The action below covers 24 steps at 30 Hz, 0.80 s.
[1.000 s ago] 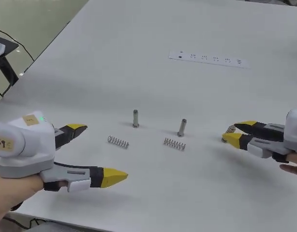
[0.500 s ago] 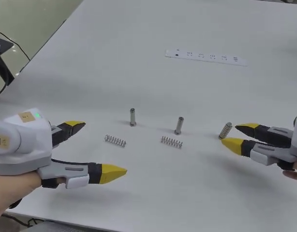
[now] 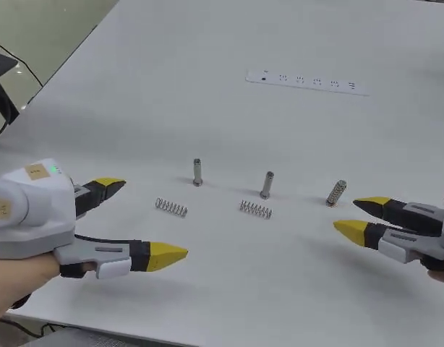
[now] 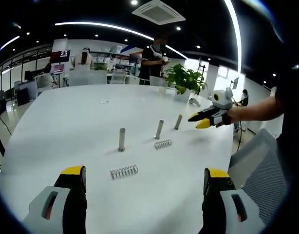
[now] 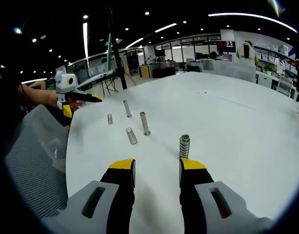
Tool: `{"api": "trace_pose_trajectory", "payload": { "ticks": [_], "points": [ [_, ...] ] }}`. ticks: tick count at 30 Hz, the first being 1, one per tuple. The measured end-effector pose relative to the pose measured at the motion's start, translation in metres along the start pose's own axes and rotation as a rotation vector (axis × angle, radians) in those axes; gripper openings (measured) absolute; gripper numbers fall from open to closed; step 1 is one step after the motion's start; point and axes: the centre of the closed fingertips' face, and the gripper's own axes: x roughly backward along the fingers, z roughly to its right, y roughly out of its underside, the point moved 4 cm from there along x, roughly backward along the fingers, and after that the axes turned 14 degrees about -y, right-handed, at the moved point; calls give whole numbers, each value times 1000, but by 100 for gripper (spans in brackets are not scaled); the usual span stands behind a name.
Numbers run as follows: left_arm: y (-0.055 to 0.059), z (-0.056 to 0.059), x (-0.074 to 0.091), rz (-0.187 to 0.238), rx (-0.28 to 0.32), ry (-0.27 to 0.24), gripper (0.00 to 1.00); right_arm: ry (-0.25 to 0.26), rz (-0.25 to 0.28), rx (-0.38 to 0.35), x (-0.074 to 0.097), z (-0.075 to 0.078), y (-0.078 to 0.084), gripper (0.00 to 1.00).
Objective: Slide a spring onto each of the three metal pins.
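Observation:
Three metal pins stand in a row on the white table (image 3: 229, 289). The left pin (image 3: 197, 172) and the middle pin (image 3: 267, 184) are bare. The right pin (image 3: 336, 193) wears a spring. Two loose springs lie flat: one (image 3: 171, 207) in front of the left pin, one (image 3: 255, 210) in front of the middle pin. My left gripper (image 3: 142, 219) is wide open, short of the left spring (image 4: 124, 171). My right gripper (image 3: 356, 215) is open and empty, just back from the spring-covered pin (image 5: 184, 146).
A white power strip (image 3: 305, 82) lies flat at the far side of the table. The table's left edge (image 3: 56, 72) runs diagonally with floor and cables beyond it. In the left gripper view, chairs, a potted plant (image 4: 186, 78) and a person stand behind the table.
My right gripper has drawn back toward me, away from the right pin, which now stands clear with the spring on it. The left gripper has hardly moved.

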Motion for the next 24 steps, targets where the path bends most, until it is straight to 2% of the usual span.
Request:
{"api": "trace_pose_trajectory", "payload": {
  "ticks": [5,14,24],
  "points": [
    [1,0,0,-4,1,4,98,-20,-18,6,-7,-6,2,34],
    [1,0,1,-6,-2,3,98,-83,-41,37,-29,-18,-4,32],
    [1,-1,3,-9,-2,2,98,-141,-35,74,-55,-26,-22,30]
  ]
}}
